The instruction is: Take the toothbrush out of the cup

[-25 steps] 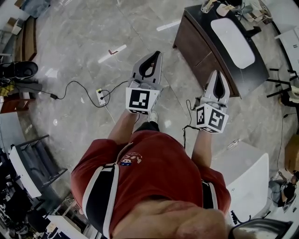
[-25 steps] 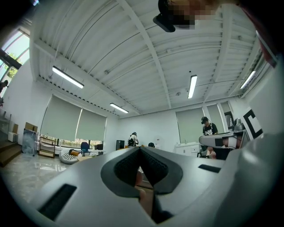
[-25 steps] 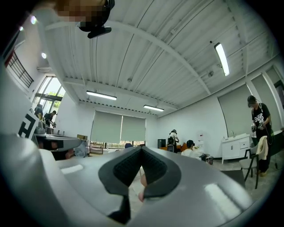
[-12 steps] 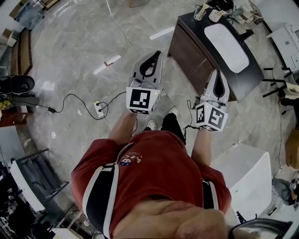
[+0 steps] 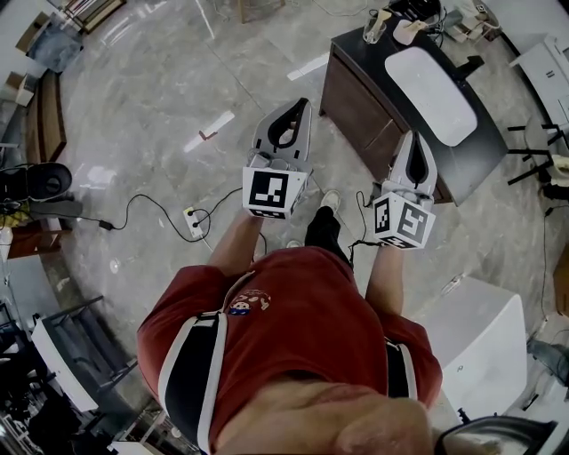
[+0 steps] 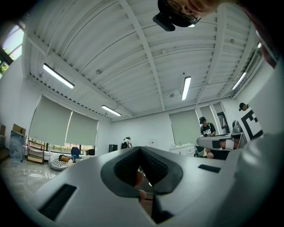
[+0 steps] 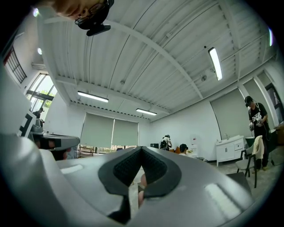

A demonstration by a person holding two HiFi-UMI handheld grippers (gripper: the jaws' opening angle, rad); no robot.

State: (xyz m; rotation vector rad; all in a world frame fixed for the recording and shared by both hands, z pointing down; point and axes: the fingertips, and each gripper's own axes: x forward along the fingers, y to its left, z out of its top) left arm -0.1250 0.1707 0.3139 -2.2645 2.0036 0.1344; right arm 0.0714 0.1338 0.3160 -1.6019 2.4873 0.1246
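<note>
In the head view a clear cup (image 5: 374, 27) with what looks like a toothbrush in it stands at the far end of a dark desk (image 5: 356, 98); it is small and hard to make out. My left gripper (image 5: 300, 103) is held out over the floor, shut and empty, well short of the desk. My right gripper (image 5: 415, 137) is also shut and empty, near the desk's front corner. In the left gripper view the gripper (image 6: 140, 149) points across the room, its pads pressed together. The right gripper view shows its gripper (image 7: 142, 149) the same way. Neither gripper view shows the cup.
A white mat (image 5: 434, 94) lies on the desk, with small items (image 5: 407, 31) beside the cup. A power strip (image 5: 192, 221) and cables lie on the marble floor at left. A white cabinet (image 5: 480, 342) stands at lower right. People stand far off in both gripper views.
The person has stepped toward the desk, one foot now forward, so the desk and cup have slid down and left in view. Both grippers stay shut and empty.
</note>
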